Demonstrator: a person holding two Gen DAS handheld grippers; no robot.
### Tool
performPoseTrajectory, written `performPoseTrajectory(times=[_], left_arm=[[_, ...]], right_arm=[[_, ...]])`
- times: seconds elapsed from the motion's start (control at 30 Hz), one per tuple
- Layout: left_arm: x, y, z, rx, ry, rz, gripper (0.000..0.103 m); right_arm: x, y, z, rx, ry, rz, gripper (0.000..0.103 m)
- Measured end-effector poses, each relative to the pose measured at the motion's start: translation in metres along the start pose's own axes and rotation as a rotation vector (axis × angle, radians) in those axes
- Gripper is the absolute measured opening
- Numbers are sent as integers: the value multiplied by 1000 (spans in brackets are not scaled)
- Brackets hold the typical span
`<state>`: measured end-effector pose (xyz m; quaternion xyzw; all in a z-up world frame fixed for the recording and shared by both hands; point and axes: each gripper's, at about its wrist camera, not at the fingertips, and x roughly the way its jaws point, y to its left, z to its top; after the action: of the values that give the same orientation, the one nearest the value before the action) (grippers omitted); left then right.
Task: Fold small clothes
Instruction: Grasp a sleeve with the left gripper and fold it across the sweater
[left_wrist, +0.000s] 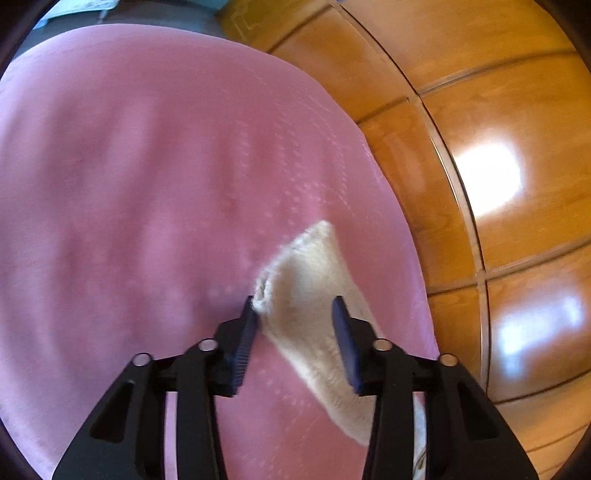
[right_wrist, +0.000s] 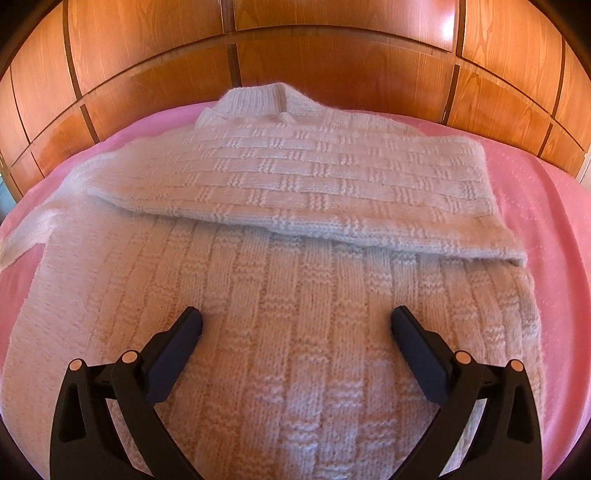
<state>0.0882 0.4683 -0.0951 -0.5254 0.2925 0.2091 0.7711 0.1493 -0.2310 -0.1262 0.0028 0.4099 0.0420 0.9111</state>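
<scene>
A cream knitted sweater (right_wrist: 295, 295) lies flat on a pink bedspread (right_wrist: 546, 221), its ribbed collar (right_wrist: 255, 99) at the far end. One sleeve (right_wrist: 314, 184) is folded across the chest. The other sleeve (right_wrist: 33, 225) stretches out to the left. My right gripper (right_wrist: 295, 321) hovers wide open over the sweater's body with nothing clamped. In the blurred left wrist view, a cream sleeve end (left_wrist: 314, 280) lies on the bedspread (left_wrist: 129, 166) between the jaws of my left gripper (left_wrist: 295, 304). The jaws are narrowly apart; the left pad touches the cuff's edge, but no clamping shows.
Glossy wooden panels (left_wrist: 480, 147) rise just beyond the bed's edge on the right in the left wrist view, and the same panelling (right_wrist: 295, 55) stands behind the sweater. Bare pink bedspread extends to the left of the sleeve and to the right of the sweater.
</scene>
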Motion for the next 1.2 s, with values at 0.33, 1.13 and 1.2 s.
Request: performPoseTrajectory(times=[0.33,1.13,1.2], left_arm=[[-37,-120,-53,324,25,-238,6],[25,-197,-343,783,427,-254,43],[18,-184,-342,800,398,-234,43]], right_arm=[[2,-2,1,1,-4,4,101],[-23,-4,13,88,-42,178,75],[-26,6,21,122,-27,310,67]])
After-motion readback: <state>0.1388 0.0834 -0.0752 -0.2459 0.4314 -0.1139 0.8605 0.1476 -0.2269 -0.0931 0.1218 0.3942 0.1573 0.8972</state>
